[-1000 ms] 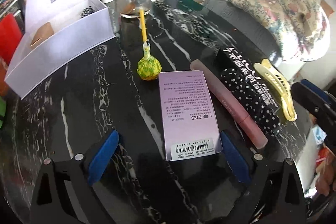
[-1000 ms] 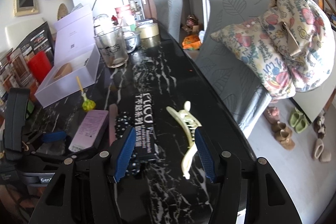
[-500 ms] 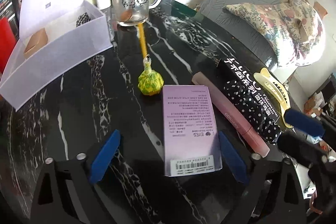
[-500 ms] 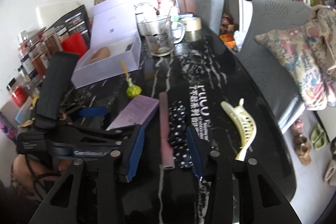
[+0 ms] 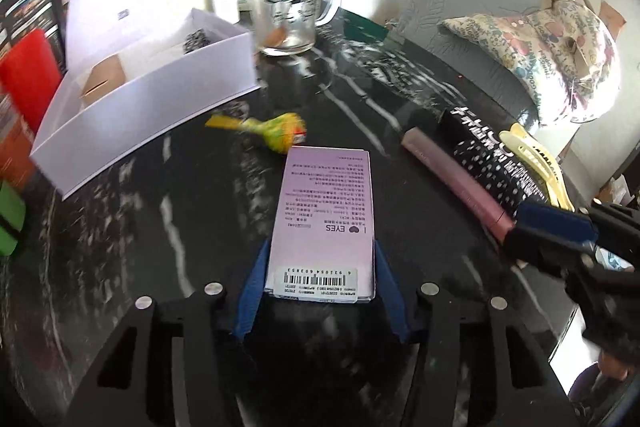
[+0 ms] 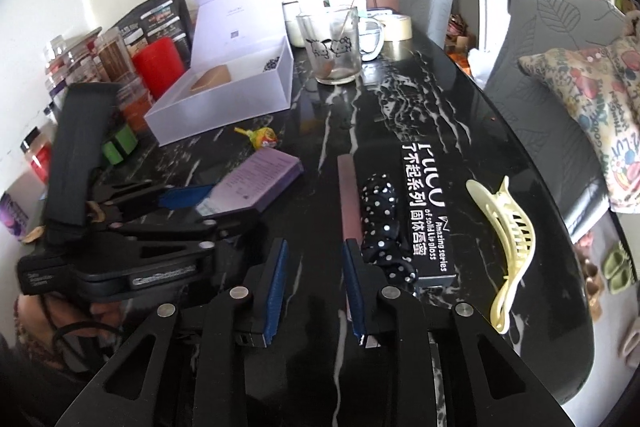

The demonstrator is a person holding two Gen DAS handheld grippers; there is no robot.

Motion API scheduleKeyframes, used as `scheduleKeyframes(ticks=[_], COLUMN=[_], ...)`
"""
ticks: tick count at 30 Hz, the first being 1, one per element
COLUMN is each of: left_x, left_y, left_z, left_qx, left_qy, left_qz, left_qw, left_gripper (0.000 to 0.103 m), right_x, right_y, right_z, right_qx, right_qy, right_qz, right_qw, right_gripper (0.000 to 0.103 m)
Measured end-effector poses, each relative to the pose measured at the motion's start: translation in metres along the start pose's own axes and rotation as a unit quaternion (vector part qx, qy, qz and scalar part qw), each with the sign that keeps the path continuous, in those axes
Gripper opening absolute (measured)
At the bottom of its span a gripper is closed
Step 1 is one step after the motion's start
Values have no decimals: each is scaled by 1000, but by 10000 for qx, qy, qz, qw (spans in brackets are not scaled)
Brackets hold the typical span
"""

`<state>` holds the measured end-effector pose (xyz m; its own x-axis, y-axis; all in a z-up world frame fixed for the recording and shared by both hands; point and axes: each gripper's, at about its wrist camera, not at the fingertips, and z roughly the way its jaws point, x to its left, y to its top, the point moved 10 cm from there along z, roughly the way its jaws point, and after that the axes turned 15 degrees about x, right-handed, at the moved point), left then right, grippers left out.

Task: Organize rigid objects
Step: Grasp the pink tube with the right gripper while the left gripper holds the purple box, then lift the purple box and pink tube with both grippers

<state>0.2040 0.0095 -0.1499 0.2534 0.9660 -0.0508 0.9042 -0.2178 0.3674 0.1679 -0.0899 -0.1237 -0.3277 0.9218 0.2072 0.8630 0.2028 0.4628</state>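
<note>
My left gripper has its blue pads against both long sides of a purple carton on the black marble table; the jaws are closing on it. The carton's far end touches a yellow-green lollipop, which lies sideways. My right gripper is closing around the near end of a pink tube. The tube lies along the right pad's inner face, while the left pad stands clear of it. An open white box holding a tan block sits at the back left.
Right of the tube lie a black polka-dot piece, a black lip-gloss carton and a pale yellow hair claw. A glass mug and a tape roll stand farther back. Bottles and a red canister crowd the left edge.
The left jaws closed from wide onto the purple carton, which pushed the lollipop over sideways. The right gripper swung left from the hair claw to the pink tube, its jaws narrowing.
</note>
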Motion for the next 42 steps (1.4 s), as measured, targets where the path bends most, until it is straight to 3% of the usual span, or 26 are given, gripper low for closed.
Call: scheduleKeyframes(ticks=[6,16,17,18,20,31,33,36,37,42], left_x=[27,48,50,52,54,63,63,61,62,63], left_y=[-11,-18,-18,-20,-21,-30,-28,-24,-22,-16], left_z=[-6,-8,-8,-9,-9,-13,-11,-4,-3,0], left_qx=[11,-82,-91,-102,-106,-61,-60,35,27,-4], left_qy=[85,192,193,200,221,277,286,270,281,286], left_qz=[-285,-452,-465,-482,-499,-299,-268,-210,-204,-236], left_qw=[9996,9988,9987,9986,9985,9991,9992,9994,9994,9993], left_gripper=[52,52,52,52,52,52,59,89,94,95], right_x=[-9,-10,-10,-10,-7,12,14,15,16,18], right_y=[3,11,11,11,11,-9,-9,-7,-7,-3], right_z=[10,30,33,33,34,29,30,31,31,34], right_qx=[73,185,212,168,206,384,400,408,402,385], right_qy=[-446,-700,-723,-781,-917,-695,-730,-673,-640,-653], right_qz=[92,55,58,26,-114,-476,-497,-463,-456,-423], right_qw=[9989,9974,9971,9968,9955,9957,9953,9958,9961,9962], right_gripper=[28,28,26,15,14,14,14,20,24,26])
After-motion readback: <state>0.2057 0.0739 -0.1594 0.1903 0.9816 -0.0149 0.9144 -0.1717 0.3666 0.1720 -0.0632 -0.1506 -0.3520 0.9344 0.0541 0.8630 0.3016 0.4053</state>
